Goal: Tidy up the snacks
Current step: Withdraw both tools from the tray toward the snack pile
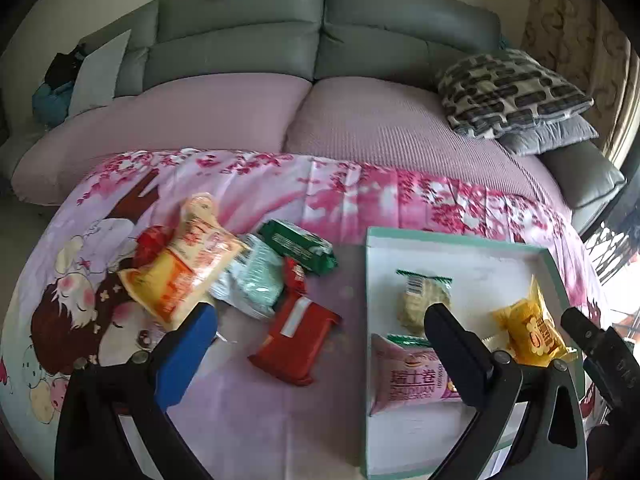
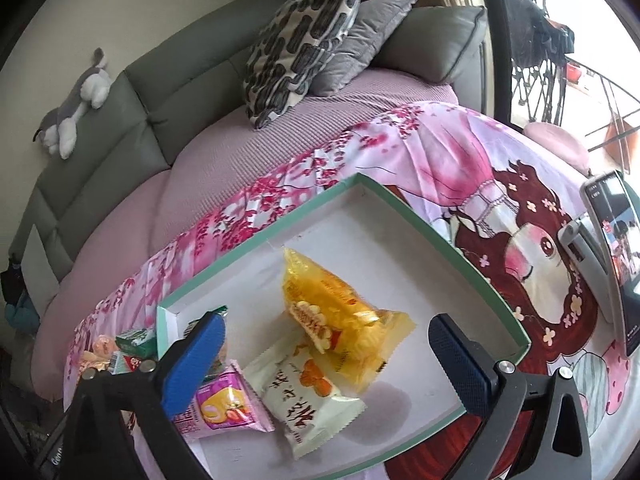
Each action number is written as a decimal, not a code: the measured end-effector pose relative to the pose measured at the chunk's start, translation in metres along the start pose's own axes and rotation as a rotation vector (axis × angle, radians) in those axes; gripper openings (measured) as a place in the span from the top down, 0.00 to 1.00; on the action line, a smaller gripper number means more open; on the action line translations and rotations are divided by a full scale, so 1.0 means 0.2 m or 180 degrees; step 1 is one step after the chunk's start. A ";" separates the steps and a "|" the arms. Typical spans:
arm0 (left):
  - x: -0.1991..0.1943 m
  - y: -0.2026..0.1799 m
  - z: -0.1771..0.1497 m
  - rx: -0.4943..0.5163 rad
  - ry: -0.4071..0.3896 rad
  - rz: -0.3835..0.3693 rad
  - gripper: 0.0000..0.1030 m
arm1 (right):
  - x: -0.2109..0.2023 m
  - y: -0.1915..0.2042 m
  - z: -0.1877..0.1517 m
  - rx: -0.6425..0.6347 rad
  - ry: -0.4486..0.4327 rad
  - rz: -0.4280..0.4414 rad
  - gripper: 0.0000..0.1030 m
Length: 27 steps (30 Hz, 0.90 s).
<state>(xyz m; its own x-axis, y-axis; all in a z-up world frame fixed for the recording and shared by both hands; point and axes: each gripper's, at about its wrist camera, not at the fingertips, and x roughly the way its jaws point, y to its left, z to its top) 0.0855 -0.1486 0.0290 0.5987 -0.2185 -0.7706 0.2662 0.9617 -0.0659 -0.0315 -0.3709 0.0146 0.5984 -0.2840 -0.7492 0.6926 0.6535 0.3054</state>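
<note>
A white tray with a teal rim (image 1: 460, 240) (image 2: 440, 240) lies on the pink cartoon cloth. In it are a yellow packet (image 2: 332, 316) (image 1: 528, 328), a white packet with orange print (image 2: 304, 396), a pink roll packet (image 1: 404, 376) (image 2: 224, 404) and a pale biscuit packet (image 1: 420, 300). Left of the tray is a loose pile: an orange bag (image 1: 188, 268), a pale green packet (image 1: 256, 280), a dark green packet (image 1: 300, 248) and a red packet (image 1: 296, 340). My left gripper (image 1: 320, 312) hangs open over the red packet and the tray's left rim. My right gripper (image 2: 328, 320) is open above the yellow packet, pads clear of it.
A grey sofa (image 1: 320, 32) with a mauve seat cover stands behind the cloth, with patterned and grey cushions (image 1: 508, 92) at its right end and a plush toy (image 2: 76, 112) on its back. A phone on a stand (image 2: 616, 256) is right of the tray.
</note>
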 end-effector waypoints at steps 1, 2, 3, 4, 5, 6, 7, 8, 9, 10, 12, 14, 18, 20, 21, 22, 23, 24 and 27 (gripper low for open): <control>-0.01 0.02 0.01 -0.0009 -0.0010 0.0012 0.00 | 0.00 0.01 0.00 -0.0030 -0.0007 -0.0001 0.00; -0.02 0.05 0.01 -0.0006 -0.0018 0.0032 0.00 | 0.00 0.03 0.00 -0.0059 -0.0012 -0.0002 0.00; -0.03 0.07 0.02 0.0001 -0.0026 0.0067 0.00 | 0.00 0.05 -0.01 -0.0092 -0.0012 0.0008 0.00; -0.05 0.10 0.02 -0.0001 -0.0041 0.0123 0.00 | 0.00 0.07 -0.01 -0.0125 -0.0007 0.0037 0.00; -0.06 0.13 0.03 -0.0017 -0.0058 0.0170 0.00 | 0.00 0.09 -0.02 -0.0149 0.0000 0.0069 0.00; -0.06 0.16 0.04 -0.0039 -0.0067 0.0199 0.00 | -0.01 0.12 -0.02 -0.0185 0.0004 0.0109 0.00; -0.07 0.20 0.04 -0.0077 -0.0074 0.0237 0.00 | -0.01 0.14 -0.03 -0.0216 0.0004 0.0124 0.00; -0.08 0.23 0.05 -0.0105 -0.0083 0.0270 0.00 | -0.01 0.17 -0.04 -0.0265 0.0002 0.0138 0.00; -0.09 0.27 0.05 -0.0135 -0.0102 0.0315 0.00 | -0.01 0.20 -0.05 -0.0320 -0.0001 0.0159 0.00; -0.11 0.31 0.06 -0.0176 -0.0123 0.0373 0.00 | -0.01 0.24 -0.06 -0.0382 -0.0004 0.0192 0.00; -0.12 0.39 0.06 -0.0271 -0.0144 0.0454 0.00 | -0.02 0.31 -0.09 -0.0506 -0.0005 0.0244 0.00; -0.13 0.47 0.06 -0.0409 -0.0161 0.0490 0.00 | -0.01 0.38 -0.12 -0.0628 0.0038 0.0296 0.00; -0.15 0.62 0.05 -0.0603 -0.0146 0.0619 0.00 | -0.01 0.45 -0.17 -0.0756 0.0071 0.0371 0.00; -0.16 0.67 0.05 -0.0681 -0.0140 0.0670 0.00 | 0.00 0.48 -0.19 -0.0800 0.0066 0.0399 0.00; -0.16 0.70 0.05 -0.0718 -0.0140 0.0670 0.00 | 0.01 0.49 -0.20 -0.0813 0.0069 0.0417 0.00; -0.16 0.72 0.04 -0.0750 -0.0134 0.0655 0.00 | 0.01 0.51 -0.21 -0.0812 0.0084 0.0455 0.00; -0.16 0.74 0.04 -0.0768 -0.0120 0.0639 0.00 | 0.02 0.52 -0.23 -0.0815 0.0097 0.0486 0.00; -0.16 0.76 0.04 -0.0782 -0.0108 0.0630 0.00 | 0.03 0.54 -0.24 -0.0832 0.0107 0.0514 0.00; -0.16 0.82 0.03 -0.0813 -0.0070 0.0610 0.00 | 0.03 0.62 -0.30 -0.0990 0.0110 0.0532 0.00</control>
<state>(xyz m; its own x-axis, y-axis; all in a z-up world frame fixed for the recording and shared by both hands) 0.1149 0.0151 0.0465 0.6367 -0.0301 -0.7705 -0.0497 0.9956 -0.0800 0.0335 -0.2497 0.0125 0.6754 -0.1347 -0.7251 0.4271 0.8729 0.2357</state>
